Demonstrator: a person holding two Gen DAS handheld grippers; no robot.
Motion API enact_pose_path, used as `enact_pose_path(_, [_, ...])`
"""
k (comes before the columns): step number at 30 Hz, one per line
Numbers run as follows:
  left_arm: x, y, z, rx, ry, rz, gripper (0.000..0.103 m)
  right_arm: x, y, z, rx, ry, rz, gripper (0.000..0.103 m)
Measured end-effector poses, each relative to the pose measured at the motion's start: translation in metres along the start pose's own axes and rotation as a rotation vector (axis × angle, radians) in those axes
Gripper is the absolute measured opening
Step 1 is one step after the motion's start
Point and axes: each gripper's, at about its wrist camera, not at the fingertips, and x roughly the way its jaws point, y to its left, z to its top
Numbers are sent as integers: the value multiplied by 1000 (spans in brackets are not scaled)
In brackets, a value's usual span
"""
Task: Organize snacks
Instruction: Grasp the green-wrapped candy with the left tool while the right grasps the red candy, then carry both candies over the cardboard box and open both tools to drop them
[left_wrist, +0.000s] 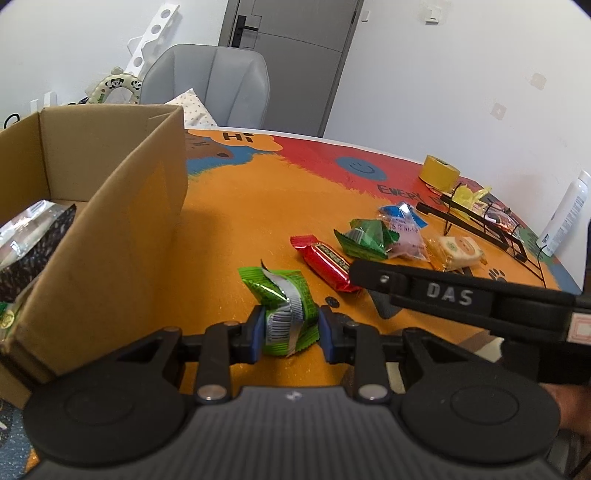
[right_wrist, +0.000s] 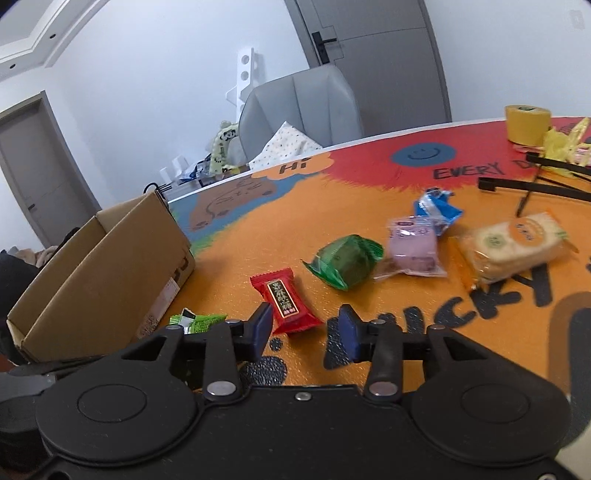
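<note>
White walls, a grey door (left_wrist: 291, 55) and a grey padded chair (left_wrist: 207, 85) stand behind my counter (left_wrist: 229, 229) with its orange-and-red cartoon mat; one open brown cardboard box (left_wrist: 110, 229) sits at its left; six wrapped snacks lie loose; my left tool (left_wrist: 290, 328) is clamped on the light-green packet (left_wrist: 284, 310); my right tool (right_wrist: 306, 326) stands apart, the red candy (right_wrist: 282, 301) between its pads, ungripped.
</note>
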Motion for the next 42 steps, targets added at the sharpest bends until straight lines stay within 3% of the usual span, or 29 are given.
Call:
enact_pose_path(11, [5,1,2,1,-7,-7,29,19,5,3,-26,26,27,42])
enact_pose_path(13, [5,1,2,-4,-6,-10,29,19,6,3,-40,32,16,34])
enact_pose_path(14, [5,2,2,-6,-5,-10,29,18,6,3,-45,41,9,25])
enact_pose_path(17, [5,1,2,-4,-2,-13,29,13,2,1,-21,52,18,19])
enact_pose_path(27, [-5,-5,-1,17,-12,-28,29,-13,-12,-8,28,36,-36,18])
enact_pose_path(42, [-47,-14,19,34,-92,-49,29,-61,-9,2,77,-56,-25,18])
